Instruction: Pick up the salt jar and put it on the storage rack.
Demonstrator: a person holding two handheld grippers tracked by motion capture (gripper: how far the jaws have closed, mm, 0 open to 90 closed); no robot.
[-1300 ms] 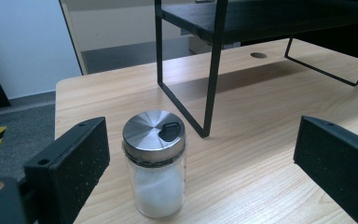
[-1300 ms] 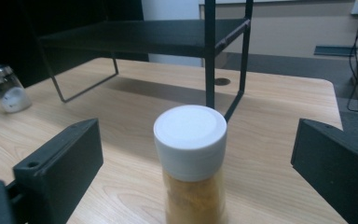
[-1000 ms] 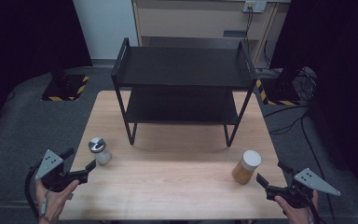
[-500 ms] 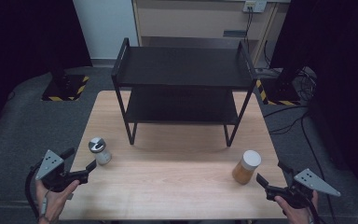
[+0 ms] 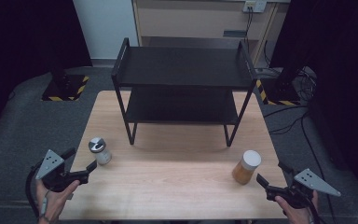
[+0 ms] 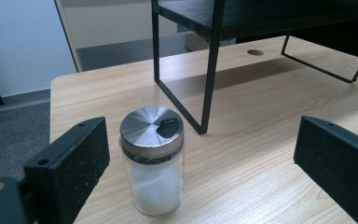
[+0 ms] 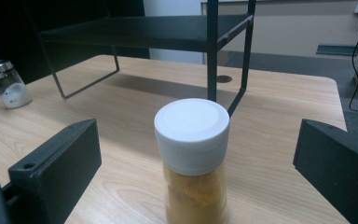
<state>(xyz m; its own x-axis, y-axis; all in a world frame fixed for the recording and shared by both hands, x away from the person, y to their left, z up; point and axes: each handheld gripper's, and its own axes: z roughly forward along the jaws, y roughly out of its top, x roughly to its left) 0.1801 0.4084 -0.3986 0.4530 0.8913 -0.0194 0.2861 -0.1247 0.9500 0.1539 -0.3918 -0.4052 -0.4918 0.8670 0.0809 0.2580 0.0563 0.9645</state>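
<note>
The bench (image 5: 177, 177) in front of me is pale wood, and it carries everything here. On its far half stands a black two-tier shelf rack (image 5: 182, 70), upright on thin metal legs, both tiers bare as far as I can see.

Next in size are my two tongs. My left tongs (image 5: 81, 161) sit at the near left corner of the bench, held in my left hand (image 5: 51, 198), with the grey three-cornered plate on top. In the left gripper view the jaws stand wide apart with nothing between their pads. My right tongs (image 5: 271, 175) are at the near right corner, in my right hand (image 5: 298, 207), and in the right gripper view their jaws are likewise spread wide and grip nothing.

The spice jar (image 5: 247, 166) stands upright on the bench just beyond my right tongs, apart from them. It has a white screw cap and an orange-brown powder inside. In the right gripper view it sits centred between the open jaws but ahead of them.

Smallest is the salt shaker (image 5: 99, 150), upright near the left edge of the bench, just ahead of my left tongs and in front of the rack's left front leg. It is clear glass with a silver metal lid and white grains in the lower half. In the left gripper view it stands close to the left jaw, not touching that I can tell.
</note>
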